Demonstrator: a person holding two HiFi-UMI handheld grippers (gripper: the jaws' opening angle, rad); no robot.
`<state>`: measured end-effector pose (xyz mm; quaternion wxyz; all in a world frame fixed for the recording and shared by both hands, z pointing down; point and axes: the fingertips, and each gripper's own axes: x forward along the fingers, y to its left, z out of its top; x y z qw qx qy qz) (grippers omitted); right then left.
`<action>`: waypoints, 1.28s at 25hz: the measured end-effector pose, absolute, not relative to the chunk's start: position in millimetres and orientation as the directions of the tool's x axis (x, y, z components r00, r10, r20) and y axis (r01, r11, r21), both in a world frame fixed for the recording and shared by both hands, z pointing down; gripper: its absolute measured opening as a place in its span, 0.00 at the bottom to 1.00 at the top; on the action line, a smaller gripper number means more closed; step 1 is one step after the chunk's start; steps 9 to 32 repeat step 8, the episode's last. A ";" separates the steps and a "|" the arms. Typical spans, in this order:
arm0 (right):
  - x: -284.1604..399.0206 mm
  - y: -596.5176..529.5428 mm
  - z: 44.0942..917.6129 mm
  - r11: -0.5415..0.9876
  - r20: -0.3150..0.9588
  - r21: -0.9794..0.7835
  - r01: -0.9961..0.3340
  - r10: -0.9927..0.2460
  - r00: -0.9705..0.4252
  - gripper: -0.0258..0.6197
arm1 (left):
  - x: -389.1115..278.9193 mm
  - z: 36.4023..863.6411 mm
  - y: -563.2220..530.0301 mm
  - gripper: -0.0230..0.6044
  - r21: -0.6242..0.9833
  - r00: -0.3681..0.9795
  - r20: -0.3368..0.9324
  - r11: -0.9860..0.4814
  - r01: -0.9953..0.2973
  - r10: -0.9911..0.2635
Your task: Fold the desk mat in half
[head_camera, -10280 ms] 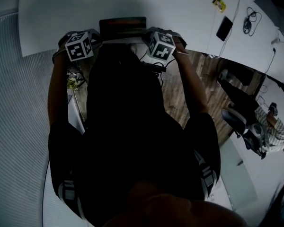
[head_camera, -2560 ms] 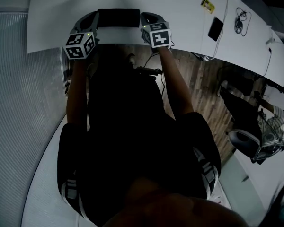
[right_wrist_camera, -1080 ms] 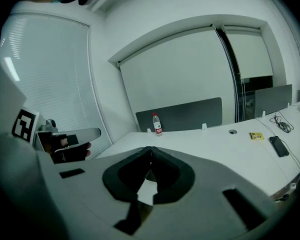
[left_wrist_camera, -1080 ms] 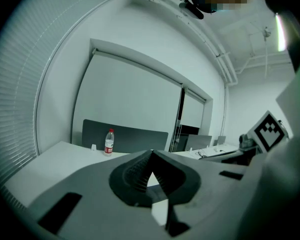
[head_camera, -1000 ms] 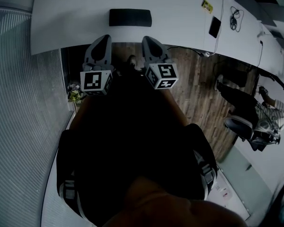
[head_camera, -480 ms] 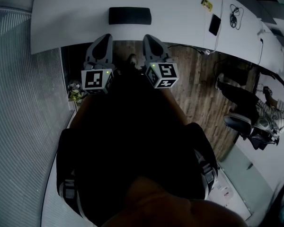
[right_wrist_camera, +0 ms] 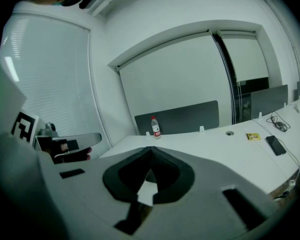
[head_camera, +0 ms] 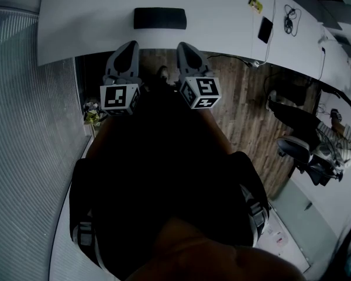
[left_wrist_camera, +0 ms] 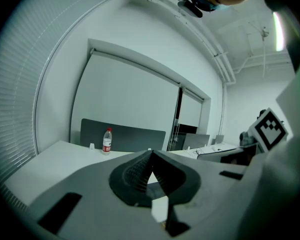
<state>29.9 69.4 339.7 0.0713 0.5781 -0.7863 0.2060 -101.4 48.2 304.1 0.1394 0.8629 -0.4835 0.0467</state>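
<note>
Head view, desk: a long white desktop [head_camera: 93, 22] ran across the top of frame, with wood-plank floor [head_camera: 240, 104] showing below its near edge.
Mat position: the dark rectangular desk mat [head_camera: 159, 18] lay flat on the desk near the front edge, roughly centred ahead of the person. Neither gripper touched it.
Mat state: it read as a short, compact rectangle, so it was probably folded in half already. Layers couldn't be made out at this size.
Mat handling: judged light, soft and floppy, likely grippy on the underside. The edge is thin, so a pinch has to get under it. Best hold would be two corners of one side, one per gripper, lifted and carried over together. A mid-edge pinch would likely let it sag and crease off-line.
Left gripper: the grey two-jaw left gripper [head_camera: 128, 44] was held at the desk's front edge, pointing toward the mat. Its jaws were pressed together with nothing between them.
Right gripper: the matching grey right gripper [head_camera: 184, 44] was beside it in the same pose, jaws also pressed together and empty.
Bottle: a clear plastic water bottle with a red label [left_wrist_camera: 107, 141] stood upright at the far side of the desk, well apart from the mat.
Phone: a flat black phone [head_camera: 264, 30] lay on the desk off to the right, clear of the work area.
</note>
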 end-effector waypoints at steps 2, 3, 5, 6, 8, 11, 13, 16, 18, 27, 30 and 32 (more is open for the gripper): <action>30.7 70.4 341.8 0.246 0.362 -0.232 -0.941 -0.876 -0.318 0.04 | -101.4 305.1 48.2 0.04 0.201 0.526 0.217 -0.490 -0.848 -0.822; 31.1 70.7 342.8 0.245 0.365 -0.230 -0.942 -0.875 -0.317 0.04 | -101.1 305.9 48.2 0.04 0.203 0.525 0.218 -0.488 -0.849 -0.822; 31.8 71.1 344.5 0.246 0.366 -0.227 -0.942 -0.875 -0.317 0.04 | -100.3 306.9 48.2 0.04 0.203 0.525 0.217 -0.488 -0.849 -0.823; 32.1 71.4 344.8 0.247 0.365 -0.227 -0.942 -0.875 -0.317 0.04 | -100.0 307.0 48.4 0.04 0.202 0.525 0.218 -0.488 -0.849 -0.823; 32.3 72.0 345.0 0.248 0.364 -0.226 -0.942 -0.875 -0.318 0.04 | -99.2 307.0 48.7 0.04 0.201 0.525 0.221 -0.488 -0.849 -0.822; 32.3 72.0 345.0 0.248 0.364 -0.226 -0.942 -0.875 -0.318 0.04 | -99.2 307.0 48.7 0.04 0.201 0.525 0.221 -0.488 -0.849 -0.822; 32.3 72.0 345.0 0.248 0.364 -0.226 -0.942 -0.875 -0.318 0.04 | -99.2 307.0 48.7 0.04 0.201 0.525 0.221 -0.488 -0.849 -0.822; 32.3 72.0 345.0 0.248 0.364 -0.226 -0.942 -0.875 -0.318 0.04 | -99.2 307.0 48.7 0.04 0.201 0.525 0.221 -0.488 -0.849 -0.822; 32.3 72.0 345.0 0.248 0.364 -0.226 -0.942 -0.875 -0.318 0.04 | -99.2 307.0 48.7 0.04 0.201 0.525 0.221 -0.488 -0.849 -0.822; 32.3 72.0 345.0 0.248 0.364 -0.226 -0.942 -0.875 -0.318 0.04 | -99.2 307.0 48.7 0.04 0.201 0.525 0.221 -0.488 -0.849 -0.822; 32.3 72.0 345.0 0.248 0.364 -0.226 -0.942 -0.875 -0.318 0.04 | -99.2 307.0 48.7 0.04 0.201 0.525 0.221 -0.488 -0.849 -0.822; 32.3 72.0 345.0 0.248 0.364 -0.226 -0.942 -0.875 -0.318 0.04 | -99.2 307.0 48.7 0.04 0.201 0.525 0.221 -0.488 -0.849 -0.822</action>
